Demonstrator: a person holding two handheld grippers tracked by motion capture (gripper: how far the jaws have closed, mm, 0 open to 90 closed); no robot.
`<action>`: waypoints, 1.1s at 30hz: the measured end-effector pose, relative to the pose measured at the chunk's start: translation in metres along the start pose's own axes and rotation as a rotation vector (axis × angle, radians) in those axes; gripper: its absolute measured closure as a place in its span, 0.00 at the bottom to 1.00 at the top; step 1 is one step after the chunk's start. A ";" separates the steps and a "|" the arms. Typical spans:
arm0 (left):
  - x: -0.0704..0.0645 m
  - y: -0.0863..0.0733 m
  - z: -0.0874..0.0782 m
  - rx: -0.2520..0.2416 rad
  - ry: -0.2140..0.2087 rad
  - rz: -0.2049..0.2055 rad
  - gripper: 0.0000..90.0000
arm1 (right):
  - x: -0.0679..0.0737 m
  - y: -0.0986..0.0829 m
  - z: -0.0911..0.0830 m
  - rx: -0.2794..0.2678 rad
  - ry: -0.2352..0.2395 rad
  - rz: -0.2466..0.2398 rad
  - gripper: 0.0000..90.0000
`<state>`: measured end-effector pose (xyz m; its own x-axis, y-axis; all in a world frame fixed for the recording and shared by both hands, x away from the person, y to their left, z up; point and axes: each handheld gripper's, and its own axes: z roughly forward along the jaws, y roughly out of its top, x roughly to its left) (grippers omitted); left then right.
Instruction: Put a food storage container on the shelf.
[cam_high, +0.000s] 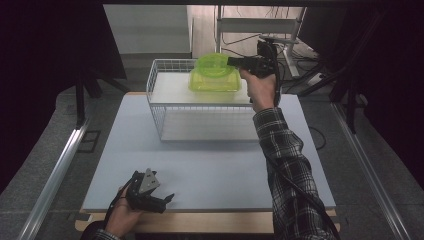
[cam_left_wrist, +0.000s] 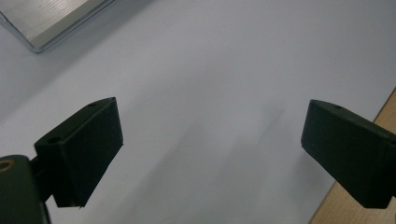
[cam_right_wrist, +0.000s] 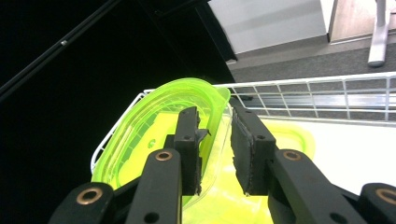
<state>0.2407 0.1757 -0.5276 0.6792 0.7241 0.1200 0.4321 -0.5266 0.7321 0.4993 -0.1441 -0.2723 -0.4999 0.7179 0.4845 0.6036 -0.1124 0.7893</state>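
Observation:
A white wire basket (cam_high: 155, 102) stands at the back middle of the pale table (cam_high: 210, 165). In it lies a translucent green container (cam_high: 215, 82), and a round green lid (cam_high: 212, 65) is tilted up over it. My right gripper (cam_high: 231, 61) reaches in from the right and is shut on the lid's rim. In the right gripper view the lid (cam_right_wrist: 154, 121) has its edge between the jaws of the right gripper (cam_right_wrist: 217, 116), with the container (cam_right_wrist: 289, 137) and the basket wall (cam_right_wrist: 327, 93) behind. My left gripper (cam_high: 167, 200) rests open at the table's front left, its jaws wide apart over bare table in its own view (cam_left_wrist: 212, 116).
The basket takes up the back of the table; its front wall faces me. A brushed metal bar (cam_left_wrist: 46, 18) crosses the top left corner of the left gripper view. The table's wooden edge (cam_left_wrist: 373, 116) lies just right of the left gripper. Dark frames and cables stand beyond the table.

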 end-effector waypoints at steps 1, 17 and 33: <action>0.000 0.000 0.000 0.000 0.000 0.000 0.06 | 0.000 0.000 0.000 0.000 -0.002 -0.001 0.80; -0.001 0.000 0.000 0.003 0.002 0.005 0.06 | 0.002 0.002 -0.009 0.002 -0.002 -0.051 0.50; -0.002 0.001 0.001 0.009 0.002 0.010 0.06 | 0.017 -0.009 -0.022 0.062 0.030 -0.182 0.36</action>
<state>0.2406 0.1737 -0.5280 0.6822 0.7197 0.1290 0.4303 -0.5378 0.7250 0.4718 -0.1460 -0.2632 -0.6220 0.7017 0.3474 0.5379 0.0606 0.8408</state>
